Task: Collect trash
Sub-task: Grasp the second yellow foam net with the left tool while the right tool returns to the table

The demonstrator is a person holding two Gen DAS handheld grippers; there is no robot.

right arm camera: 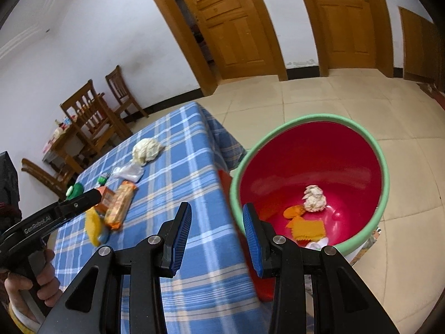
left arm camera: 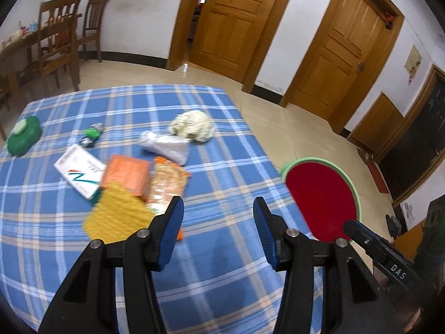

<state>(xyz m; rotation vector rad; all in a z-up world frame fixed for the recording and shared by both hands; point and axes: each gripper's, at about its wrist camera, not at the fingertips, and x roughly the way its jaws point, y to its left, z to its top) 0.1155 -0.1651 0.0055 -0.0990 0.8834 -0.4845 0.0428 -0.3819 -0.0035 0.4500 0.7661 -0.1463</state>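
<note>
A table with a blue plaid cloth (left arm camera: 217, 128) carries trash: a crumpled white tissue (left arm camera: 192, 125), a clear plastic bag (left arm camera: 167, 147), an orange snack wrapper (left arm camera: 168, 186), an orange packet (left arm camera: 126, 176), a yellow sponge cloth (left arm camera: 116, 217), a white box (left arm camera: 79, 174) and a small green wrapper (left arm camera: 93, 135). A red bin with a green rim (right arm camera: 383, 167) stands at the table's right edge and holds a tissue ball (right arm camera: 314, 199) and yellow scraps (right arm camera: 307, 228). My left gripper (left arm camera: 218, 214) is open and empty above the cloth. My right gripper (right arm camera: 217, 222) is open and empty by the bin's rim.
A green lidded container (left arm camera: 23, 136) sits at the table's far left. Wooden chairs (left arm camera: 58, 41) and a side table stand by the back wall. Wooden doors (left arm camera: 230, 22) line the wall. Tiled floor (right arm camera: 306, 97) lies beyond the bin.
</note>
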